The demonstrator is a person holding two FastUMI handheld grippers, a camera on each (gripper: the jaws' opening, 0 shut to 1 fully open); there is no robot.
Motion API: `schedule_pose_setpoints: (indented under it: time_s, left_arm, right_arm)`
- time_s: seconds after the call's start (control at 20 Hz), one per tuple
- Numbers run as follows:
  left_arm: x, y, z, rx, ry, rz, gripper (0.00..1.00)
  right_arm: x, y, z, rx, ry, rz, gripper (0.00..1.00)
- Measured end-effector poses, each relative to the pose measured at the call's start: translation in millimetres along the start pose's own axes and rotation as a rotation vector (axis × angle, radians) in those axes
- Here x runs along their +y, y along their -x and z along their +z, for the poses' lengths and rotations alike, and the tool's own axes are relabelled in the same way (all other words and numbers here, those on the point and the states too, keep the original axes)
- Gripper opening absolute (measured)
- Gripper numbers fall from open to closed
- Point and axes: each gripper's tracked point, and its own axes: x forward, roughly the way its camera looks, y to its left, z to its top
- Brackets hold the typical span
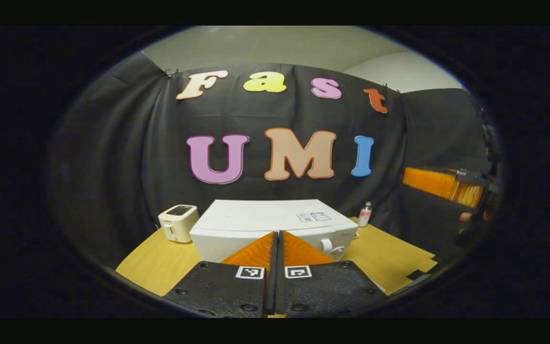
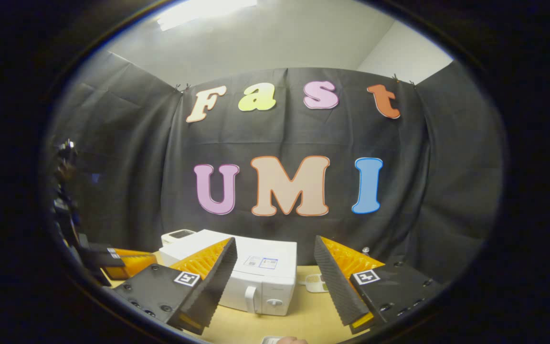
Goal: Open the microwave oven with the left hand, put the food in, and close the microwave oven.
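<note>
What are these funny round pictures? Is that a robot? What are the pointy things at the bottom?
No robot here. A person holds a pair of tongs in each hand, and a little camera rides on each pair, so each round picture looks out along its own tongs. In the left gripper view, the left tongs are closed together and hold nothing. In the right gripper view, the right tongs are spread wide open, also holding nothing. Ahead is a wooden table. On it stands a white microwave oven with its door shut, a small white toaster beside it, and a little bottle on the other side.
</note>
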Motion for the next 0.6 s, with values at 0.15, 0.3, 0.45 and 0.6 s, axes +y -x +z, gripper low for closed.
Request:
schedule_pose_setpoints:
  time_s: [0.15, 0.3, 0.45, 0.6]
  left_arm:
    - [7, 18, 38, -0.063, -0.061, 0.028, 0.01]
    - [4, 30, 56, -0.131, -0.067, 0.052, 0.67]
    - [-4, 37, 45, -0.104, -0.041, 0.051, 0.94]
    - [-12, 45, 40, -0.084, -0.020, 0.027, 0.94]
  right_arm:
    - [5, 4, 7, -0.017, -0.002, 0.001, 0.96]
    - [13, 12, 7, -0.014, -0.005, 0.011, 0.97]
    - [20, 22, 12, -0.020, -0.007, 0.016, 0.97]
    - [22, 31, 19, -0.033, 0.011, 0.012, 0.96]
